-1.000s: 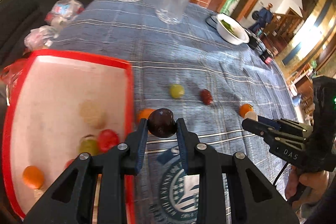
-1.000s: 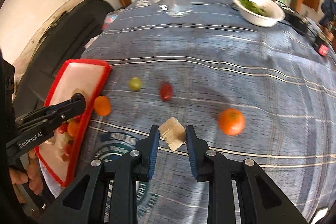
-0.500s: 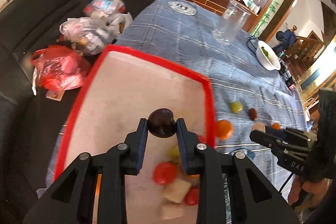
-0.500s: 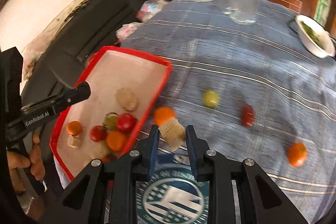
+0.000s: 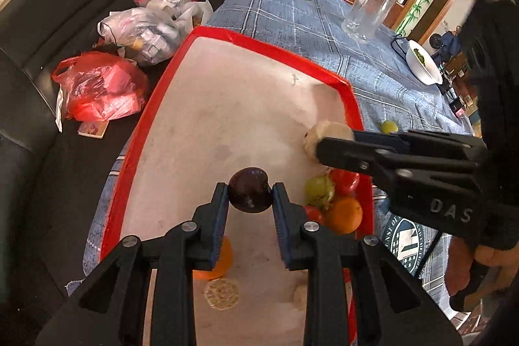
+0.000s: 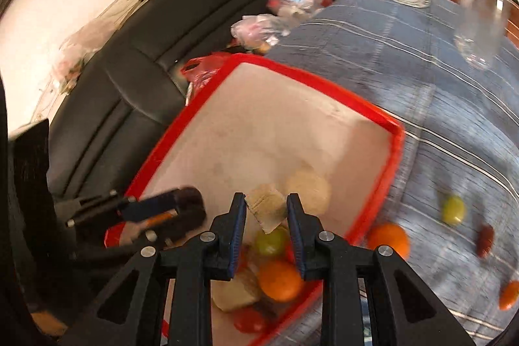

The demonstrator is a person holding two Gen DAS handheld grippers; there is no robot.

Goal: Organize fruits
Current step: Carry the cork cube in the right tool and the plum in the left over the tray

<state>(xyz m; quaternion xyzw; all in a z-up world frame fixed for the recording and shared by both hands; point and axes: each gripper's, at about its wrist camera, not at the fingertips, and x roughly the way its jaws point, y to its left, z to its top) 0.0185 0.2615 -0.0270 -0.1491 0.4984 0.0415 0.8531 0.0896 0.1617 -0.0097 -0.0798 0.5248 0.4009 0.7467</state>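
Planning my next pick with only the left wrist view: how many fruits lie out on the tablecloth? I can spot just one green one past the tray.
Observer: The right wrist view shows four: an orange fruit right beside the red tray, the green fruit, a dark red fruit, and a second orange one at the frame's edge.
Operator: Is the right tool really gripping that pale piece?
Observer: Yes. The right tool is shut on the pale cube, held above the fruit in the tray's near corner.

tray's far half (image 5: 227, 106) bare, fruit pile (image 5: 337, 200) near
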